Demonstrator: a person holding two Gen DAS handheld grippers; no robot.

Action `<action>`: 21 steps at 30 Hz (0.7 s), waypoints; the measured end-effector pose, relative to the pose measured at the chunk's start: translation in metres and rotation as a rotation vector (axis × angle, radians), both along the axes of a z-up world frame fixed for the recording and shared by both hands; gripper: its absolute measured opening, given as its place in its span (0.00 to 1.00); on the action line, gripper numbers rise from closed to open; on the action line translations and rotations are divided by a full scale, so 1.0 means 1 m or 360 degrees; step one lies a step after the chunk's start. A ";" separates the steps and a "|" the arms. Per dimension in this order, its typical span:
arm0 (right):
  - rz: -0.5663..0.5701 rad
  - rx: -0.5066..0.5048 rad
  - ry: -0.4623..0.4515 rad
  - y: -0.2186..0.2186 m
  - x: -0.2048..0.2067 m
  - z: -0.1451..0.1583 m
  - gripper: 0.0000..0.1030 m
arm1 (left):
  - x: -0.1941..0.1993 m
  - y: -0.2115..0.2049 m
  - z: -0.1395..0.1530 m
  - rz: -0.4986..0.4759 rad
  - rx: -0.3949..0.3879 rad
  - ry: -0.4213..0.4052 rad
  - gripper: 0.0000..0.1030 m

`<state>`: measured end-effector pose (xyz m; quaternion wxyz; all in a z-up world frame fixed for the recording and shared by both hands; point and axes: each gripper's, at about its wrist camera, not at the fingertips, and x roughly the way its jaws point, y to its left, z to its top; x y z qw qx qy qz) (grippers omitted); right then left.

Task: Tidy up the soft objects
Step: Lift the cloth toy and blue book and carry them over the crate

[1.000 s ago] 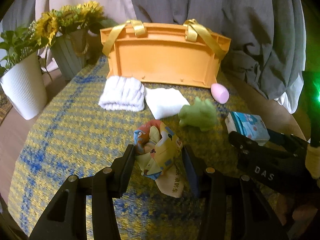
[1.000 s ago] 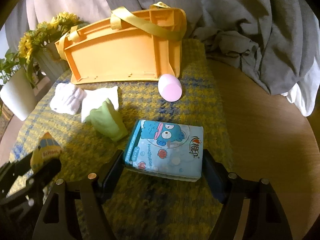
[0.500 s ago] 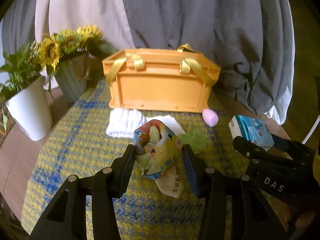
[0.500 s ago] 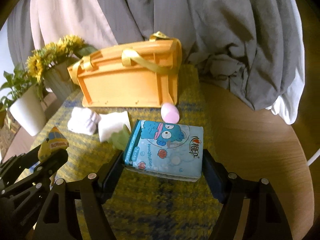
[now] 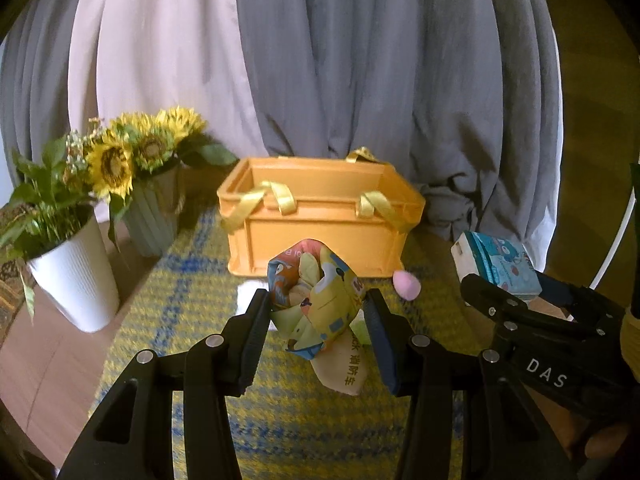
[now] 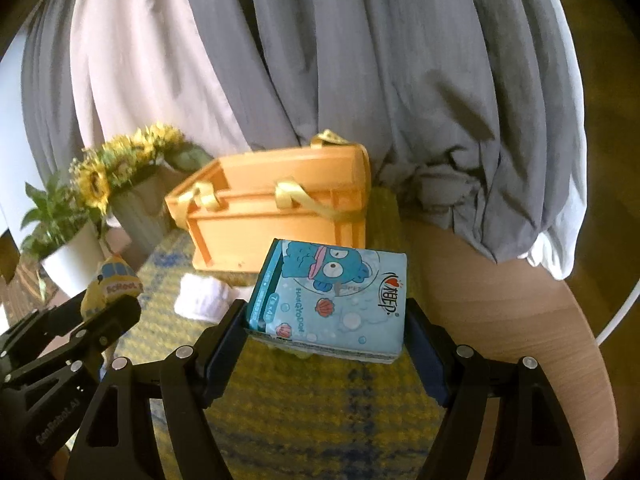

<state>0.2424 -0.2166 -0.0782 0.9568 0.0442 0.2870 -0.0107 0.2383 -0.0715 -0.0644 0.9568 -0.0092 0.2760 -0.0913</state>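
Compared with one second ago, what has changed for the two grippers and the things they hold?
Both grippers rose from the table. The left gripper lifted the cloth toy, the right gripper lifted the tissue pack, and both now look level at the crate, whose opening shows. Unchanged: both grips, and the crate, pink egg and white towel on the mat.

Sunflower vase (image 5: 154,216), potted plant (image 5: 70,276), curtain (image 5: 360,60)
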 end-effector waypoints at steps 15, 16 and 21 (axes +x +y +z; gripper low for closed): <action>-0.0033 0.0027 -0.0199 0.036 -0.012 0.039 0.74 | -0.001 0.031 0.044 -0.0095 -0.0002 -0.0189 0.46; -0.0038 0.0030 -0.0210 0.037 -0.012 0.041 0.74 | 0.000 0.033 0.045 -0.0101 -0.0002 -0.0196 0.46; -0.0066 0.0033 -0.0261 0.043 -0.012 0.047 0.74 | 0.004 0.038 0.050 -0.0134 -0.0016 -0.0218 0.46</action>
